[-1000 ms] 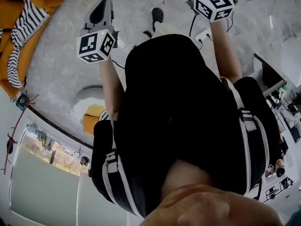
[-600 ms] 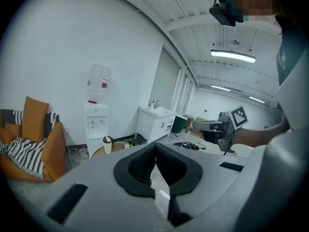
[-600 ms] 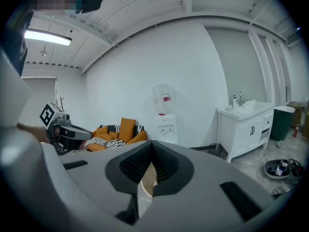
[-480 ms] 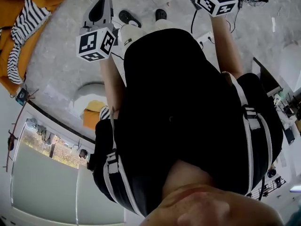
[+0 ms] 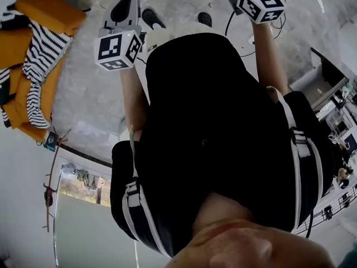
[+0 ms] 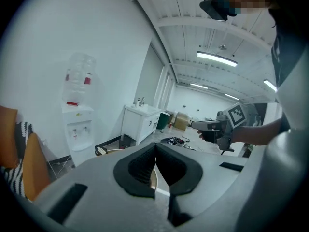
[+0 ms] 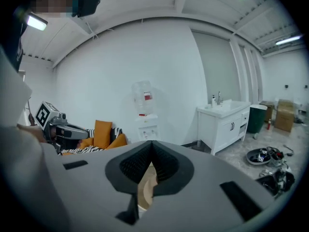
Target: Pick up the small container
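The orange sofa (image 5: 39, 66) is sitting left of the water dispenser (image 7: 144, 111) and the white sink cabinet (image 7: 224, 124) right of it. Only the gripper views are showing the dispenser and cabinet. The left hand-held gripper (image 6: 155, 149) and right hand-held gripper (image 7: 151, 146) are both holding their jaws together, empty. The small container is showing in no view, so locating it first, then parting the jaws before reaching, looks wisest.

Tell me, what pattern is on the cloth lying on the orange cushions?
Black and white stripes. The cloth shows best in the head view.
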Demonstrator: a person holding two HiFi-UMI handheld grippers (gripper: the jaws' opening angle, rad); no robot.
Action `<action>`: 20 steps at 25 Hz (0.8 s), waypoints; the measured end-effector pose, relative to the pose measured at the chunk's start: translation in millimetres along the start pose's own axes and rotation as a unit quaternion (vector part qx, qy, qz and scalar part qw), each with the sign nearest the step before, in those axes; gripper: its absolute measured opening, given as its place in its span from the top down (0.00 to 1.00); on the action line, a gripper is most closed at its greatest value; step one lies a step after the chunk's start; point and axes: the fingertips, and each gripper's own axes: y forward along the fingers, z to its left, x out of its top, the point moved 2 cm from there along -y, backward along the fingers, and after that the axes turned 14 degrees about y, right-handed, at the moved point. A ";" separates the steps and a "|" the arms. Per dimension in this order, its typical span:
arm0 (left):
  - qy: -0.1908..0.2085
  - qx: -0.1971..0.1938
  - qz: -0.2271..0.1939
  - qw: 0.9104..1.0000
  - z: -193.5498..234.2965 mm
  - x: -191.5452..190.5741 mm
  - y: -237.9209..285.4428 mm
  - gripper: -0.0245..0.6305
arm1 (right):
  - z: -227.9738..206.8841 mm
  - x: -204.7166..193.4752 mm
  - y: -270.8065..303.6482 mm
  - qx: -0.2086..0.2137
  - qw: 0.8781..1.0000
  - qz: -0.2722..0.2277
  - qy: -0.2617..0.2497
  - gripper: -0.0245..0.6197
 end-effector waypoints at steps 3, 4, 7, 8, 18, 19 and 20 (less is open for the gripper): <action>0.018 -0.032 0.001 0.999 38.4 3.9 1.9 0.94 | 18.4 -1.3 18.4 -0.031 0.999 -0.010 0.013 0.95; 0.022 -0.044 0.002 0.999 48.8 4.4 4.1 0.94 | 24.0 -1.9 22.0 -0.041 0.999 -0.014 0.016 0.95; 0.026 -0.079 0.008 0.996 69.3 3.8 15.2 0.94 | 34.9 -2.5 28.0 -0.062 0.998 -0.023 0.023 0.95; 0.026 -0.091 0.011 0.995 71.6 2.7 20.2 0.94 | 35.4 -3.1 28.3 -0.068 0.997 -0.025 0.024 0.95; 0.038 -0.161 0.034 0.986 47.7 0.7 72.2 0.94 | 1.4 -9.8 21.1 -0.099 0.993 -0.036 0.052 0.95; 0.039 -0.160 0.034 0.986 46.8 4.6 77.0 0.93 | -3.7 -8.3 22.6 -0.098 0.993 -0.038 0.054 0.95; 0.040 -0.157 0.032 0.986 46.5 9.4 80.7 0.94 | -7.6 -6.3 24.5 -0.096 0.993 -0.040 0.056 0.95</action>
